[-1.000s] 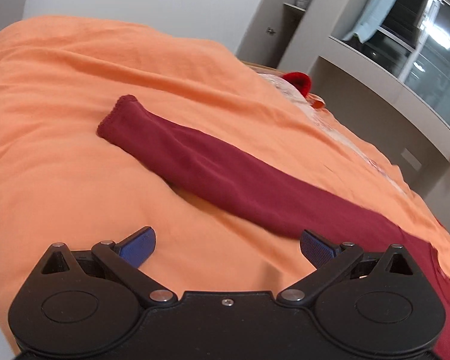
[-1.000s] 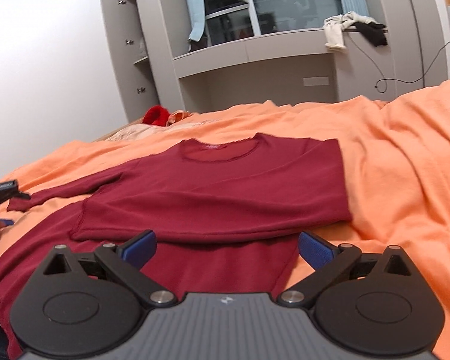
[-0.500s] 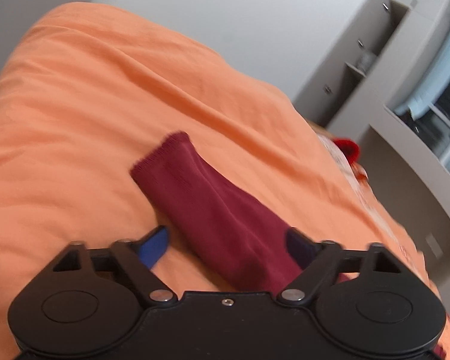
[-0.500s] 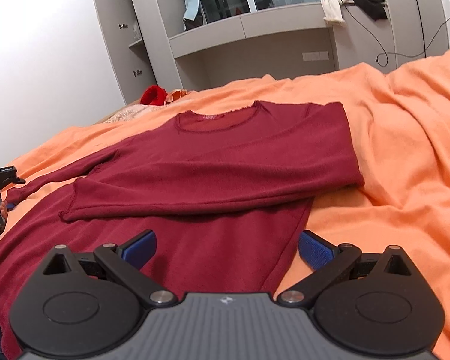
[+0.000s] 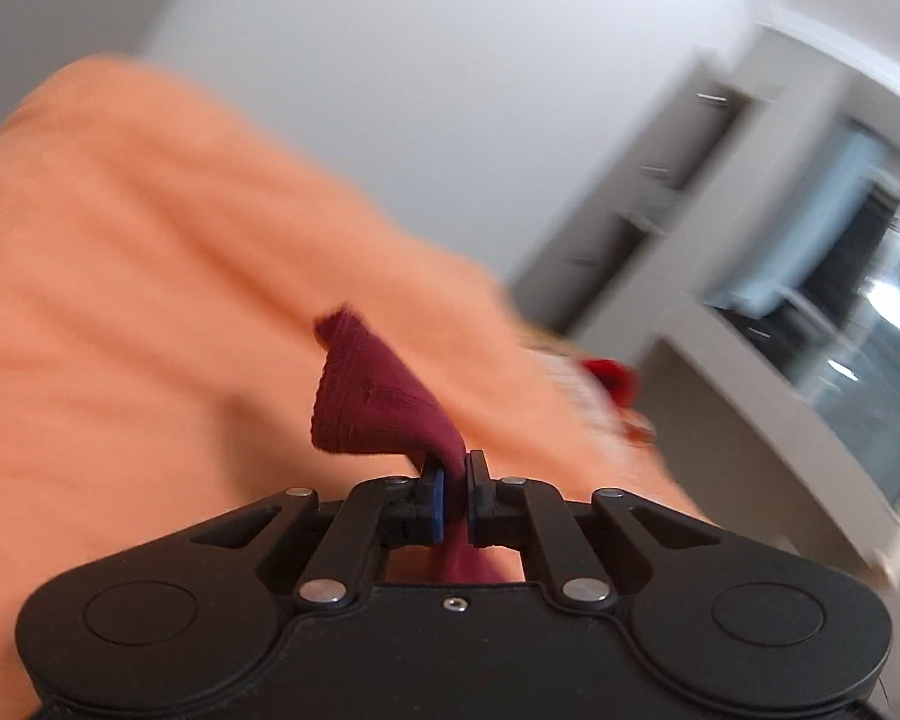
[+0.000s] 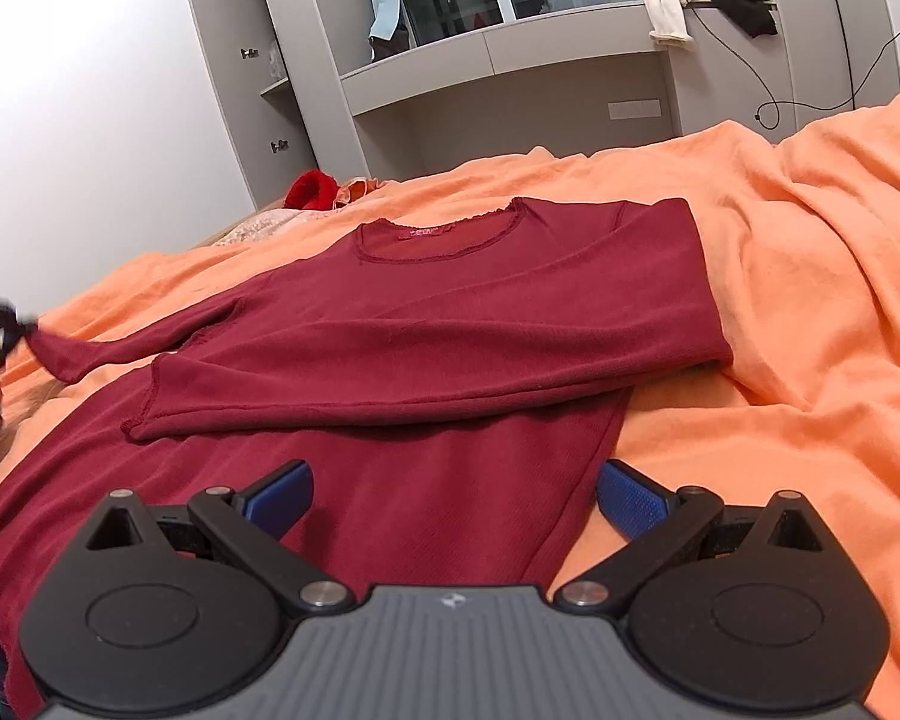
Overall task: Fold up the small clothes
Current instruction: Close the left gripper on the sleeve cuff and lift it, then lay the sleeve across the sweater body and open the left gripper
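The left tool (image 5: 455,483) pinches the cuff (image 5: 372,396) of the shirt's (image 6: 450,324) sleeve, lifted off the orange bed (image 5: 120,252); the left wrist view is blurred. In the right wrist view the shirt lies spread on the bed, its other sleeve already folded across the chest, collar toward 12 o'clock, and the held sleeve stretches out to 9 o'clock. The right tool (image 6: 453,495) hovers wide and empty over the hem at 6 o'clock. The grip takes only a thin bunch of knit, so a quick swing could pull the cuff free. Dragging the sleeve could also shift the body or undo the folded sleeve, since nothing pins the shirt down.
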A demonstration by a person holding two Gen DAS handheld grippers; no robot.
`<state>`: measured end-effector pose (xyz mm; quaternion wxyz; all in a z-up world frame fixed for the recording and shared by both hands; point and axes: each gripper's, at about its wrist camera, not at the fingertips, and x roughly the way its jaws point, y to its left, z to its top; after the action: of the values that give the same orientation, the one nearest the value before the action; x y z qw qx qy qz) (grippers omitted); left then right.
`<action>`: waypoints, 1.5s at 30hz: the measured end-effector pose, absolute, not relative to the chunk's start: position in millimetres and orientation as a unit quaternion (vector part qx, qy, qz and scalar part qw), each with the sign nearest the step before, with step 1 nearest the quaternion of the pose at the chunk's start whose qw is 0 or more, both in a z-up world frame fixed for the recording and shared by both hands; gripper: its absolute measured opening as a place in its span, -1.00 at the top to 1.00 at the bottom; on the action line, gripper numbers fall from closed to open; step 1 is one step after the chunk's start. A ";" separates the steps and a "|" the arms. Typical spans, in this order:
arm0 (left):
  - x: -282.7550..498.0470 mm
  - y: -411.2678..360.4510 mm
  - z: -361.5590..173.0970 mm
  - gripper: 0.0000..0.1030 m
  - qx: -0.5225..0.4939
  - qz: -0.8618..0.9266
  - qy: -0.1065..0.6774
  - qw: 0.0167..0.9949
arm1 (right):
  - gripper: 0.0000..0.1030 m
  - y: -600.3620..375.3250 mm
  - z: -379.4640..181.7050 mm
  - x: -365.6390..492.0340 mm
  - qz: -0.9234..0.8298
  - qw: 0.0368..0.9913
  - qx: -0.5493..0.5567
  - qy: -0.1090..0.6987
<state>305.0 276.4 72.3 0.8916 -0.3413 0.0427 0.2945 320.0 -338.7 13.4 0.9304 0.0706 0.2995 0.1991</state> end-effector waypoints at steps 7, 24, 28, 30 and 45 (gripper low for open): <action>315.8 161.3 139.4 0.88 -0.121 0.113 0.021 0.986 | -0.99 -337.8 17.4 315.5 0.190 0.939 0.069 0.278; 308.5 -79.7 44.7 0.86 0.158 -0.139 0.120 0.970 | -0.99 -345.8 21.3 311.9 0.184 0.943 0.090 0.262; 306.9 -84.8 24.3 0.83 0.178 -0.164 0.147 0.959 | -0.99 -344.5 20.0 313.0 0.181 0.943 0.090 0.265; 303.1 -79.2 21.0 0.80 0.179 -0.174 0.156 0.956 | -0.99 -343.3 19.2 313.4 0.180 0.943 0.089 0.267; 278.3 -63.7 10.4 0.28 0.206 -0.300 0.236 0.901 | -0.99 -335.1 19.3 316.3 0.171 0.944 0.074 0.271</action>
<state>278.3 -63.7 10.4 0.9009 0.2063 0.2359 -0.3002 316.3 -335.1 19.3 0.9444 0.0743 0.2709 0.1706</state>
